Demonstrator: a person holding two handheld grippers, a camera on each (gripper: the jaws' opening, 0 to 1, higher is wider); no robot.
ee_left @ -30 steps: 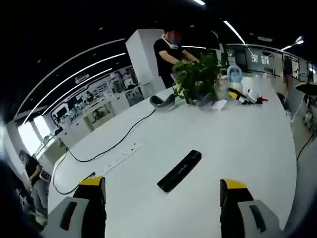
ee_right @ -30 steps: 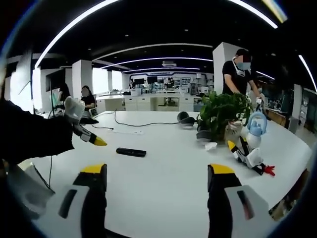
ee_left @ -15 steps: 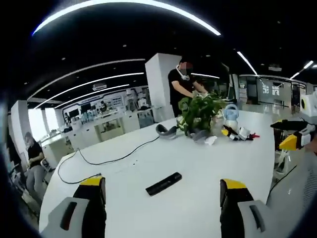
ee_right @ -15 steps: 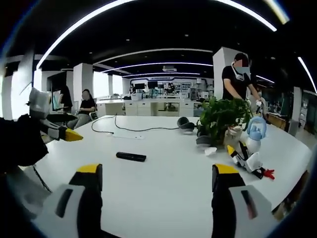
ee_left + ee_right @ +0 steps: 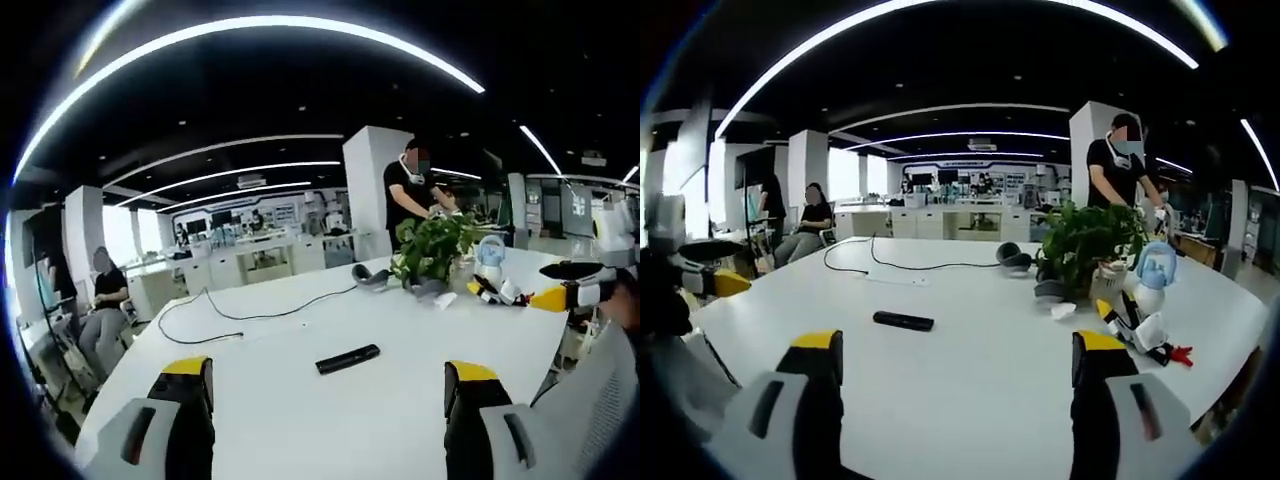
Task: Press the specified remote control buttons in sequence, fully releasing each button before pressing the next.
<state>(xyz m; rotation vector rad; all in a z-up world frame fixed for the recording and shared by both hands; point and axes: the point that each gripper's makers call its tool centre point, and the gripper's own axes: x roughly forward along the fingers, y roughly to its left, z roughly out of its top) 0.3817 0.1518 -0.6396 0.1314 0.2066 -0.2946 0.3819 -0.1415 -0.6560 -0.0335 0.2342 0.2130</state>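
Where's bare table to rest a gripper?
Bare white table lies between the remote and both grippers, left, right. Crowded: around the plant, toy and headphones.

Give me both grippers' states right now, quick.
Left gripper: open, holding nothing.
Right gripper: open, holding nothing.

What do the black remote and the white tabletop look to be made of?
Slim black bar-shaped remote control: probably matte plastic, since it looks uniformly dark with no glare. Large white table: seemingly smooth laminate or painted board, faintly glossy; the material beneath cannot be told.
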